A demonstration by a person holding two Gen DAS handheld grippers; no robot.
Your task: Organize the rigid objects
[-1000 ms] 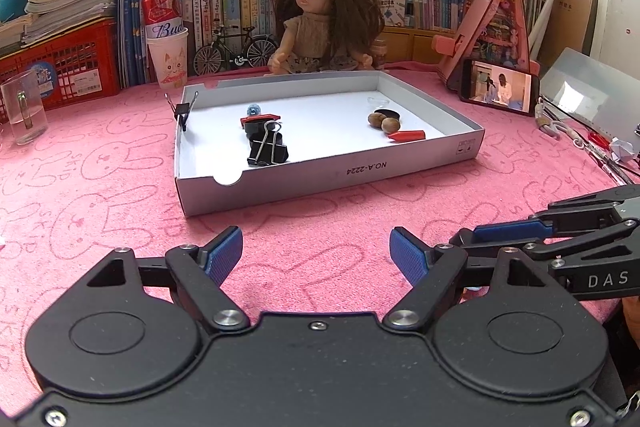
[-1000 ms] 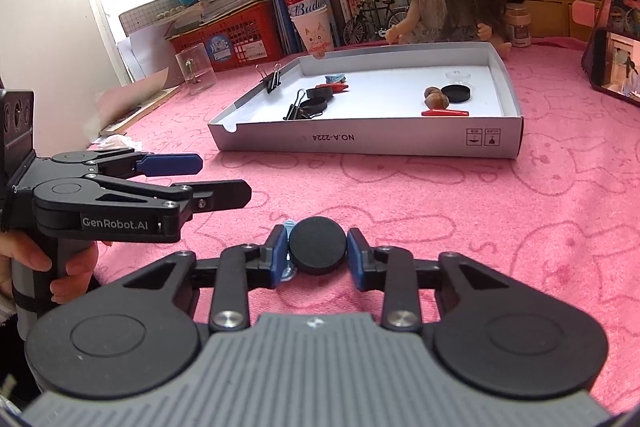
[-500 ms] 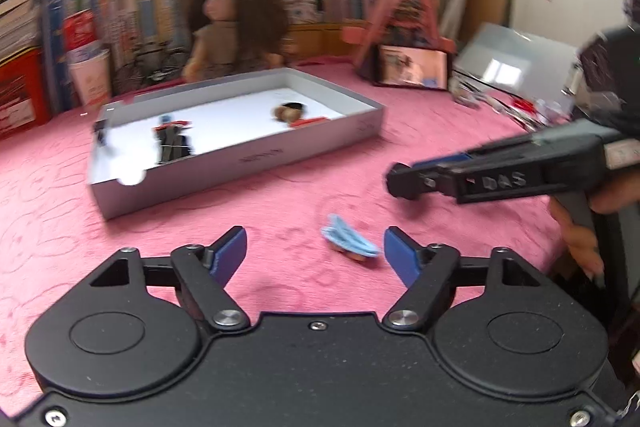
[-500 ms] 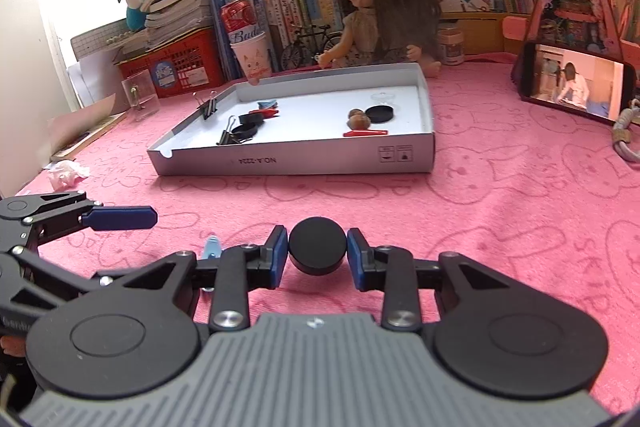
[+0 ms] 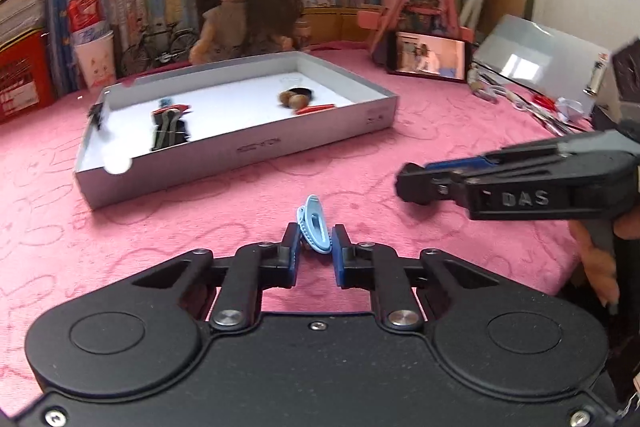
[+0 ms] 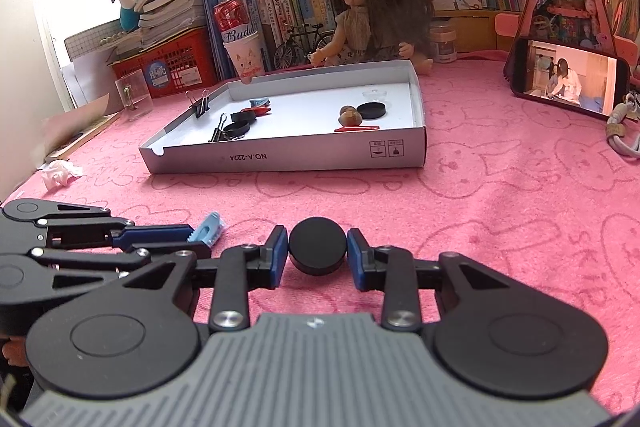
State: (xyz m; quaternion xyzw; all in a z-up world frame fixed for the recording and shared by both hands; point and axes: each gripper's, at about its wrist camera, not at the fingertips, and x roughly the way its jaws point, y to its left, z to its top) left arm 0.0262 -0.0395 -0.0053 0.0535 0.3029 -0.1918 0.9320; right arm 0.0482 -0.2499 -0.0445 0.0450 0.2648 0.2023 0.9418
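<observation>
Left claw [image 5: 313, 242], its jaws just closed on a light-blue hair clip [image 5: 314, 229] low over the near pink surface [image 5: 240, 203]; right claw [image 6: 317, 251] grips a black disc [image 6: 317, 250], both presumably bound for the far cardboard tray [image 6: 288, 157].

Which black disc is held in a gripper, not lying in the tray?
The black disc clamped between the right gripper's blue pads, above the pink cloth. The other one lies flat inside the white tray, beside the brown nuts.
</observation>
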